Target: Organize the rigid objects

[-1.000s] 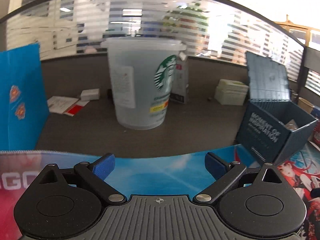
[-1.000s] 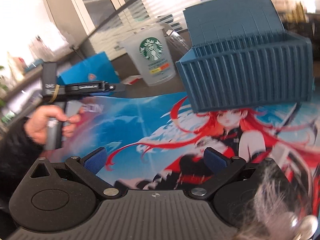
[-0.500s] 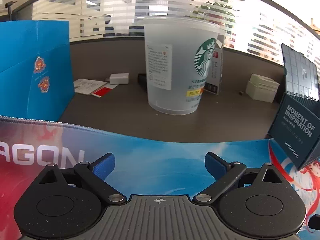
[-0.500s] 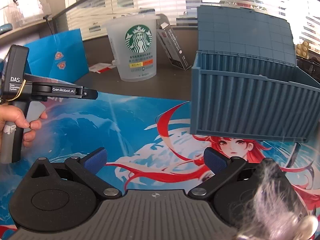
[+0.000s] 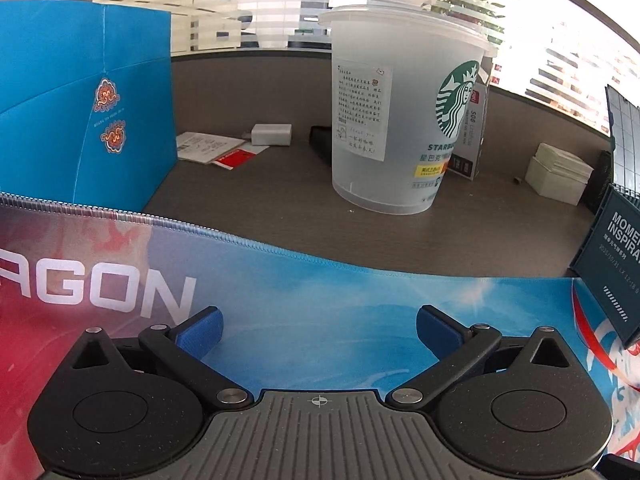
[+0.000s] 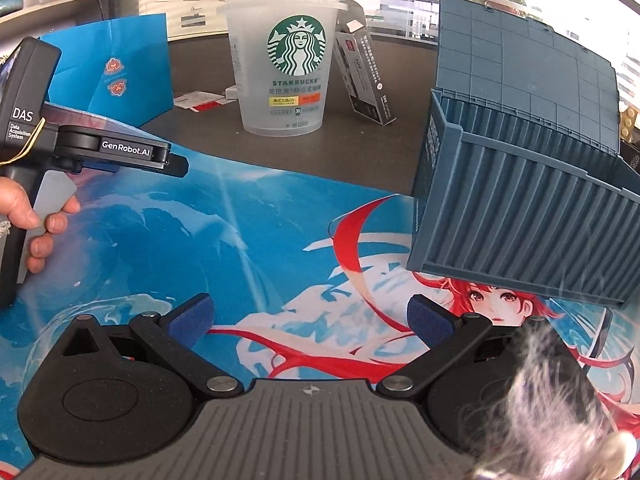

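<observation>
At far left of the right wrist view, a hand grips the handle of the left gripper, seen side-on over the printed desk mat; its own camera shows the jaws spread wide, blue pads well apart, nothing between them. Behind it a blue paper bag stands upright at the mat's back-left edge on the grey desk. Papers with a red card and a small white block lie flat farther back. Centre: big translucent Starbucks cup, upright on bare desk just past the mat's rear edge, lid on, white label on one side. A dark carton leans tilted just right of the cup, touching or nearly touching it, can't tell which. A small white box sits farther right in the left wrist view. Right: blue container-style box, ribbed walls, lid flipped up open behind it, sitting on the mat's right part with its back corner over the desk; contents not visible. The right gripper is low over the mat, jaws wide, empty, box just ahead to its right. Grey fluffy thing, blurred, sits at the bottom right against the gripper body; can't identify.
</observation>
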A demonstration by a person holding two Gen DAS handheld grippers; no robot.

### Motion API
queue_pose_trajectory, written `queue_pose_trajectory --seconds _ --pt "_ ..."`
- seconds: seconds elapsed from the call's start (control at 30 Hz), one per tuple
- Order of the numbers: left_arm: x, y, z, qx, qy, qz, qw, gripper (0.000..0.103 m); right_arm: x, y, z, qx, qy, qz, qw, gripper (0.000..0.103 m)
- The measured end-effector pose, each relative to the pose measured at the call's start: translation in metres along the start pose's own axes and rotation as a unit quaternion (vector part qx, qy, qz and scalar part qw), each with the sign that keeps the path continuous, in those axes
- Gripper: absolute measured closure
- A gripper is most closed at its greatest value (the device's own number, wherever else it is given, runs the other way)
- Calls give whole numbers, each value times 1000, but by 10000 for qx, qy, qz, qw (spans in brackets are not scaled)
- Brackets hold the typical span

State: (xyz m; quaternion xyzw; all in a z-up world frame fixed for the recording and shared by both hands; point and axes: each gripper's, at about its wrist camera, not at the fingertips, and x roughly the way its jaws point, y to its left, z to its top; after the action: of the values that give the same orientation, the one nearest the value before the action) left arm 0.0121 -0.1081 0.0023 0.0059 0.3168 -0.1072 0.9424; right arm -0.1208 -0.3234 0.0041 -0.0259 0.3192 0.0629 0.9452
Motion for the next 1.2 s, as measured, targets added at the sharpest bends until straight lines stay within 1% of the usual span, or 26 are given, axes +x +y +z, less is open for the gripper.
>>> queue_pose_trajectory --seconds 0.27,0.57,1.2 --pt "2 -2 1 53 66 88 9999 0 4 1 2 63 26 8 10000 0" --pt "5 -10 1 264 156 257 9992 0 4 1 2 63 25 7 10000 0" --pt "5 -10 1 274 159 265 9991 0 4 2 2 63 24 7 10000 0"
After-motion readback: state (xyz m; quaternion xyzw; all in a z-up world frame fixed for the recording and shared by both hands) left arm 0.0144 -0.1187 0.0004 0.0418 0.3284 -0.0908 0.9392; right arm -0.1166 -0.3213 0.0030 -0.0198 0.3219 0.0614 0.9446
